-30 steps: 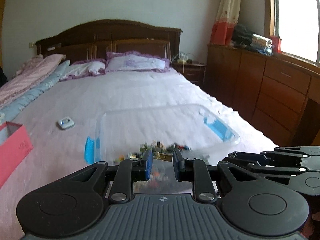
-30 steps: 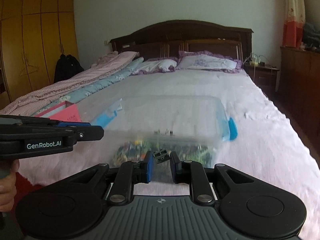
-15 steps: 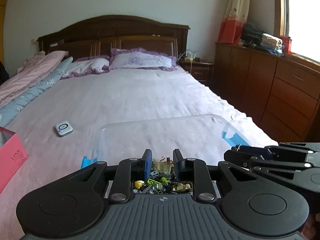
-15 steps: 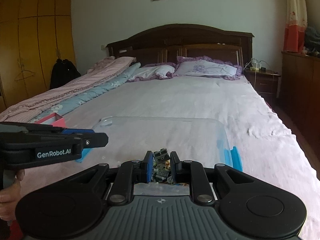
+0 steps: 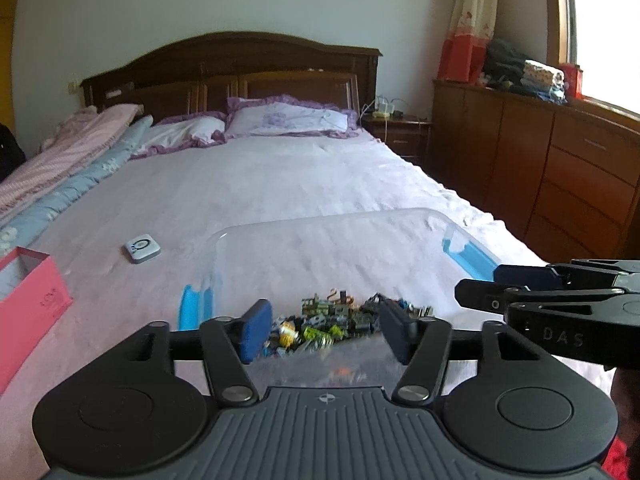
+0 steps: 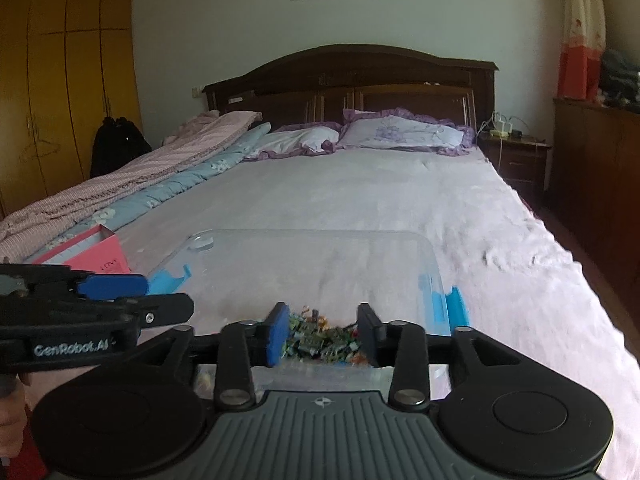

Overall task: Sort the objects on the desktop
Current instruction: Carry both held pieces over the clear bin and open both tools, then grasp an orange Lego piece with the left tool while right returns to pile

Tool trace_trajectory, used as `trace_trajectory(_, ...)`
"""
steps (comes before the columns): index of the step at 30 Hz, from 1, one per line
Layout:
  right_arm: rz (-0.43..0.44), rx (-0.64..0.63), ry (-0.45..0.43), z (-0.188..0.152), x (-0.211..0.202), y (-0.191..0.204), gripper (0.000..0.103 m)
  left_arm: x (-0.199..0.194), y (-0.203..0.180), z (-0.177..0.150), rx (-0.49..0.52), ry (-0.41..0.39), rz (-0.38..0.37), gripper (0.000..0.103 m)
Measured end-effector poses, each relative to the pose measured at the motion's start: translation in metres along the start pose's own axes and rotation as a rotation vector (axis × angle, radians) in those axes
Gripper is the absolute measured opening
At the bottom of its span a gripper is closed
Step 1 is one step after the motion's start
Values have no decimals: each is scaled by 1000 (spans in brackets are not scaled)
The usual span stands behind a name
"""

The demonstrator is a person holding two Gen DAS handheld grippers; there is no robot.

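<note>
A clear plastic bin [image 5: 344, 236] [image 6: 320, 252] with blue latches sits on the bed's near end. A heap of small coloured bricks [image 5: 328, 320] [image 6: 320, 338] lies inside it. My left gripper [image 5: 324, 326] hovers above the bin's near rim, jaws opening, nothing pinched between them. My right gripper [image 6: 323, 334] hangs over the same heap, jaws also opening and empty. In the left wrist view the right gripper [image 5: 560, 300] shows from the side at right. In the right wrist view the left gripper [image 6: 92, 308] shows at left.
A pink box [image 5: 24, 296] [image 6: 92, 252] stands left of the bin. A small white device [image 5: 142, 248] lies on the pink bedspread [image 5: 280, 184]. Folded quilts [image 6: 140, 184] run along the left side, pillows [image 6: 400, 132] at the headboard. Wooden drawers [image 5: 560, 176] line the right wall.
Both grippers moved in over the bin and spread their jaws; the small pieces each had pinched are no longer between the pads.
</note>
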State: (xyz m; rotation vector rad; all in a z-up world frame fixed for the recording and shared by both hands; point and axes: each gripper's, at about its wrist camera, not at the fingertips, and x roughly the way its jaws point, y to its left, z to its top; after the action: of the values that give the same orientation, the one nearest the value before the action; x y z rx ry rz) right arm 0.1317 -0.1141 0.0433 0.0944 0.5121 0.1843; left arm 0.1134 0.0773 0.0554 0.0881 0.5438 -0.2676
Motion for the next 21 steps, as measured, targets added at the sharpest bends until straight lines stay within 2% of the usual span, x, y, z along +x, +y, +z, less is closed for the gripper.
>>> trace_trajectory(5, 4, 1, 43, -32, -23, 4, 52, -26, -9, -25, 51, 15, 27, 78)
trace_trajectory(10, 14, 15, 126, -77, -43, 9, 52, -44, -19, -60, 95, 81, 33, 81)
trace_trajectory(12, 33, 2, 172, -96, -49, 14, 49, -49, -19, -76, 100, 117, 38, 81)
trace_trajectory(14, 58, -24, 221, -113, -54, 21, 40, -54, -17, -91, 96, 157, 38, 80)
trace_trajectory(17, 96, -103, 277, -136, -60, 36, 35, -59, -12, -111, 74, 216, 36, 79)
trace_trajectory(21, 133, -164, 301, -149, -59, 54, 33, -62, -9, -130, 71, 270, 47, 79)
